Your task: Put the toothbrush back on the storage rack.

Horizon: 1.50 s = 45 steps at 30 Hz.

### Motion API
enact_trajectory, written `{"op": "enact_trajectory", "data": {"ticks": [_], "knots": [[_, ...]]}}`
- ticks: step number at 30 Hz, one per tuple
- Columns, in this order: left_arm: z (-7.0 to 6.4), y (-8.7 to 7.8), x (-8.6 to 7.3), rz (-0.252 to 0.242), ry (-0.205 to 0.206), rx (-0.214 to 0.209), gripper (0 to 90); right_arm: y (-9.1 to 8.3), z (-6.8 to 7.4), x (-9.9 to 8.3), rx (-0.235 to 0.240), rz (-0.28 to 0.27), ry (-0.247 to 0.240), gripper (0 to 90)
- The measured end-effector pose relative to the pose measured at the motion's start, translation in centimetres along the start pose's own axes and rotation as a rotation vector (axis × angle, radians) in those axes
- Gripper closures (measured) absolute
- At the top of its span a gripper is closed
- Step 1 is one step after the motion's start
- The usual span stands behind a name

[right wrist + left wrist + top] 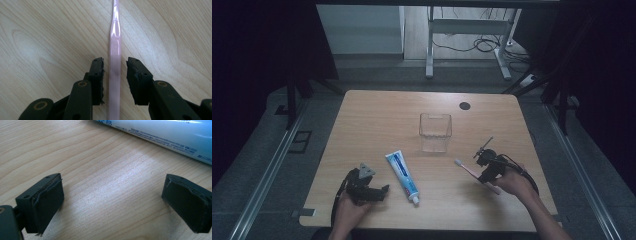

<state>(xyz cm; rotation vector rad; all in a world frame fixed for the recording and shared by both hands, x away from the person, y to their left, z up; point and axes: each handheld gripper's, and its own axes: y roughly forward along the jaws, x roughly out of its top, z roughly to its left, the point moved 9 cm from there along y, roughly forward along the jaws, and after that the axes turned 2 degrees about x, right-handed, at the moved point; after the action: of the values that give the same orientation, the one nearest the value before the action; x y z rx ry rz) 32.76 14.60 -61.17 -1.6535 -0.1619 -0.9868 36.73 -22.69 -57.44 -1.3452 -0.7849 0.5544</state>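
The right gripper point(115, 67) straddles the pink plastic toothbrush point(115, 50) on the wooden table point(377, 120), jaws narrow but not touching it. The left gripper point(112, 202) gapes wide near the white-and-blue toothpaste tube point(402, 176). Farther back, the clear square plastic cup point(435, 132) holds nothing.

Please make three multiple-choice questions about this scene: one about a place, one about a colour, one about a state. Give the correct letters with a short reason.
1. Where does the toothpaste lie?
A. inside the cup
B. on the table, between the two grippers
C. on the floor

2. What colour is the toothbrush?
A. pink
B. green
C. black

3. How does the right gripper stand?
A. shut on the cup
B. open, with the toothbrush handle between its jaws
C. shut on the toothpaste

Answers: 1 B, the high view shows it flat on the table, left of the clear cup. 2 A, the handle is pink. 3 B, gaps show on both sides of the handle.
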Motion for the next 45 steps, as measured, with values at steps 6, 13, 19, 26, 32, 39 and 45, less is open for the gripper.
{"op": "enact_trajectory", "data": {"ticks": [6, 13, 19, 26, 32, 39, 45], "knots": [[0.0, 0.0, 0.0, 0.000, 0.000, 0.000, 4.0, 0.6, 0.2, 1.0, -0.002, 0.049, 0.004, 65.5], [0.0, 0.0, 0.0, 0.000, 0.000, 0.000, 4.0, 1.2, 0.1, 1.5, -0.004, 0.087, -0.012, 66.3], [0.0, 0.0, 0.0, 0.000, 0.000, 0.000, 3.9, 1.4, 0.0, 1.9, -0.010, 0.101, -0.005, 68.4], [0.0, 0.0, 0.0, 0.000, 0.000, 0.000, 3.9, 1.8, -0.1, 2.2, -0.017, 0.125, -0.010, 71.5], [0.0, 0.0, 0.0, 0.000, 0.000, 0.000, 4.0, 1.9, -0.2, 2.4, -0.012, 0.147, 0.000, 76.6], [0.0, 0.0, 0.0, -0.001, 0.001, -0.001, 4.1, 2.0, -0.2, 2.4, 0.003, 0.151, 0.014, 77.8], [0.0, 0.0, 0.0, -0.001, 0.001, -0.002, 4.3, 1.9, -0.3, 2.3, 0.013, 0.145, 0.020, 78.1]]}}
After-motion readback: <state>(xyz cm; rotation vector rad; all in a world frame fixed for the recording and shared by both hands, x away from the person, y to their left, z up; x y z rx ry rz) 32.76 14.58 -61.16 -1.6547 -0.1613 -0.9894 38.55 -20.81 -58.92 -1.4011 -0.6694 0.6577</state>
